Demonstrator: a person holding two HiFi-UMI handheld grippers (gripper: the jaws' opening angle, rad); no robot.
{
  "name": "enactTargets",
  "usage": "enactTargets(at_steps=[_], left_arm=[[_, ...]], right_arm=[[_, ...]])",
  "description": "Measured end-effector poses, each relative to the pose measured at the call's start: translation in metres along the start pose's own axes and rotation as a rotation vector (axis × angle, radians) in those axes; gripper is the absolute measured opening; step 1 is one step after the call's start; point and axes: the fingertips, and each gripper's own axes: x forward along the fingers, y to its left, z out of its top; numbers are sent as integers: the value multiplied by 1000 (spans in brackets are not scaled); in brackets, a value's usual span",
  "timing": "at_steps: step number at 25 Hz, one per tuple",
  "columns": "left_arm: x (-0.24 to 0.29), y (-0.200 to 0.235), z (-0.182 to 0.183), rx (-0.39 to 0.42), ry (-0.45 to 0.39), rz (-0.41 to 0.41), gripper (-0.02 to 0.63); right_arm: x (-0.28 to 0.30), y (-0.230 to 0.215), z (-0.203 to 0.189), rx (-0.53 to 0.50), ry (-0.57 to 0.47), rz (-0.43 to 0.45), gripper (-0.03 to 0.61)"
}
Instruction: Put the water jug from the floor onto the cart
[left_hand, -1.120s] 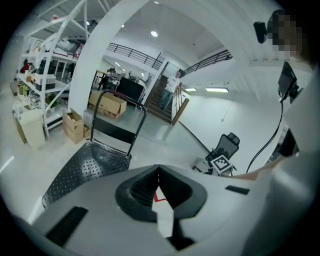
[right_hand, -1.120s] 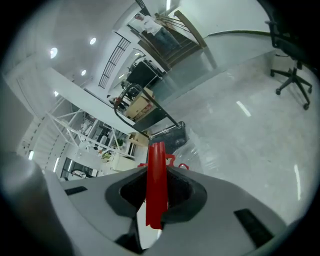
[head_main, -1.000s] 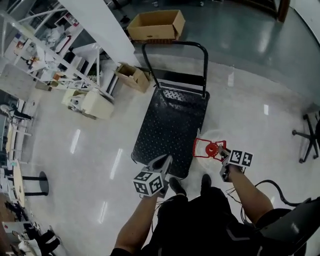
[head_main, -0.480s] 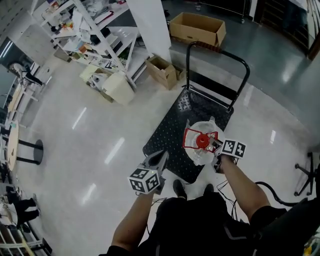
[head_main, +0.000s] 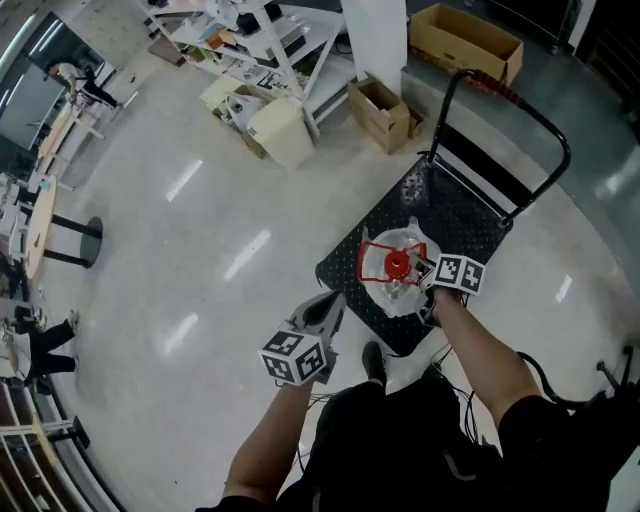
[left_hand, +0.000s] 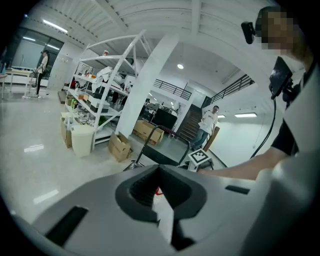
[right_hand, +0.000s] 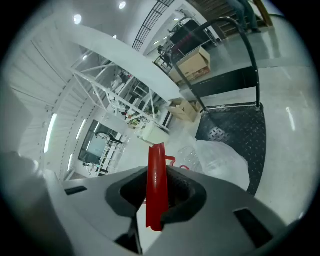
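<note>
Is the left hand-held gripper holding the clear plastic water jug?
No, the left hand-held gripper has nothing between its jaws.

Bright, even indoor light from overhead. Ceiling lamps (right_hand: 77, 19) blow out white in the right gripper view, and another lamp (left_hand: 180, 66) does in the left gripper view. Glossy floor (head_main: 130, 300) shows long glare streaks in head view. Cart deck (head_main: 470, 215) dark, low detail. Shadows faint. Both gripper views heavy fisheye: lines bend, corners black. Left gripper (left_hand: 159, 170) and right gripper (right_hand: 159, 175) bodies soft near the lens. Water jug handle (right_hand: 157, 160) saturated red, slightly blurred. Head view fairly sharp.
</note>
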Motion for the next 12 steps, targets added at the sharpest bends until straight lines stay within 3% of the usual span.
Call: enactTargets(at_steps=[8, 12], left_arm=[[-10, 29, -15, -44, 12, 28, 2], [-8, 34, -22, -54, 25, 26, 0]], right_arm=[[50, 5, -29, -29, 79, -6, 69], [53, -6, -33, -14, 65, 8, 69]])
